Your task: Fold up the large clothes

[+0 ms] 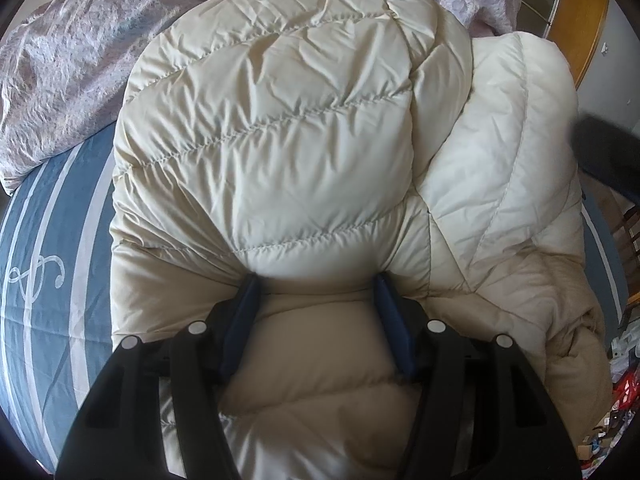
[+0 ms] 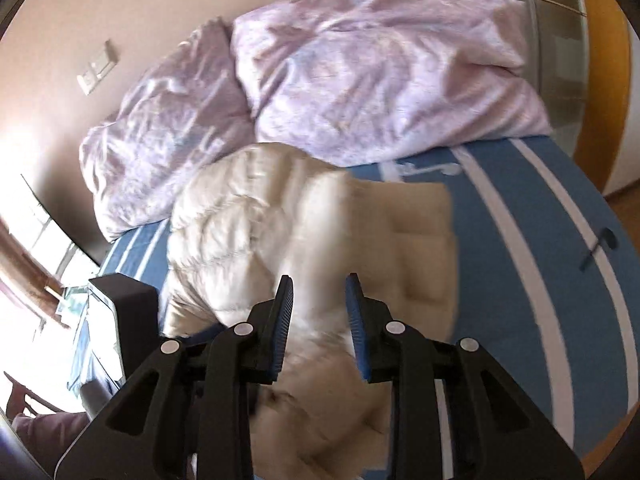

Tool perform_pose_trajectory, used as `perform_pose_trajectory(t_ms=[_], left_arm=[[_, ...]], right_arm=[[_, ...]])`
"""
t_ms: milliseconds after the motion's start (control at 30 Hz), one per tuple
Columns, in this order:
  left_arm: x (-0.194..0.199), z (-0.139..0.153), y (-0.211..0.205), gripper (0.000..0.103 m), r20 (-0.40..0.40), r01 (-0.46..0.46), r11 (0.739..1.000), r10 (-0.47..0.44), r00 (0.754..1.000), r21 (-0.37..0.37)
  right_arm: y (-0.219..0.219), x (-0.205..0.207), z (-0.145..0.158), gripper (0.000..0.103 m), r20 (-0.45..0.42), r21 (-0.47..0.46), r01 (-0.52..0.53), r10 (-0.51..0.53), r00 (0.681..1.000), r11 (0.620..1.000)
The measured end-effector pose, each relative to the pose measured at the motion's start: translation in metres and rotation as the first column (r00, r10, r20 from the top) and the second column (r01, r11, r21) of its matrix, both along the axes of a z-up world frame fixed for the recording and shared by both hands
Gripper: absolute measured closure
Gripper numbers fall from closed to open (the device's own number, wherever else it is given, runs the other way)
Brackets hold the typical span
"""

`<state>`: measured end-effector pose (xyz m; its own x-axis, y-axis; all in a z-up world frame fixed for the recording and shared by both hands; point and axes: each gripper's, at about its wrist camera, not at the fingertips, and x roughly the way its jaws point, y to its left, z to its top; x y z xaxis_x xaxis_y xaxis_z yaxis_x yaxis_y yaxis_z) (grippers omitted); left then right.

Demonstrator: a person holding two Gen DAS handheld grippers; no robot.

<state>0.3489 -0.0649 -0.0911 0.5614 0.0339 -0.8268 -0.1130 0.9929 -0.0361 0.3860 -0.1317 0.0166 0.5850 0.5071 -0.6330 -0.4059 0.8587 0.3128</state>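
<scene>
**Puffer jacket half bundled, fold not yet tidy**

The cream quilted jacket (image 1: 280,140) is lying on the bed (image 1: 44,288), across its striped blue sheet and just short of the crumpled lilac duvet (image 2: 360,80) heaped at the head end. It is looking partly folded: one padded panel is doubled over the body, yet a second lobe is bulging out to the side and the hem near the bed's edge is sitting loose, so I judge squaring and flattening are still to come.

The left gripper (image 1: 316,280) is pinching a thick roll of the jacket, its jaws standing wide around the padding. The right gripper (image 2: 319,280) is hovering above the jacket, jaws partly apart; whether fabric is caught between them I cannot tell through the blur.

The shell is looking smooth, slightly glossy, stitched into puffy curved channels.
</scene>
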Motion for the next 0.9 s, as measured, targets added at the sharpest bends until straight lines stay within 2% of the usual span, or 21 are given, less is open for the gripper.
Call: perform_pose_trajectory(t_ms=[233,500,900], left_arm=[[-0.001,-0.003,0.007,0.044,0.006,0.010,1.000,-0.010,1.000,-0.009],[0.001,-0.003,0.013,0.044,0.005,0.023,0.999,-0.023,1.000,-0.022],[-0.013,0.008,0.033,0.041,0.037,0.039,0.995,-0.035,0.999,-0.091]], right_arm=[[0.026,0.021,-0.001,0.082,-0.011,-0.010,-0.044,0.044,0.999,0.999],[0.024,0.049,-0.028,0.089,-0.068,-0.107,0.019,-0.026,0.997,0.994],[0.011,0.058,-0.072,0.102,-0.100,-0.179,0.061,-0.080,0.992,0.982]])
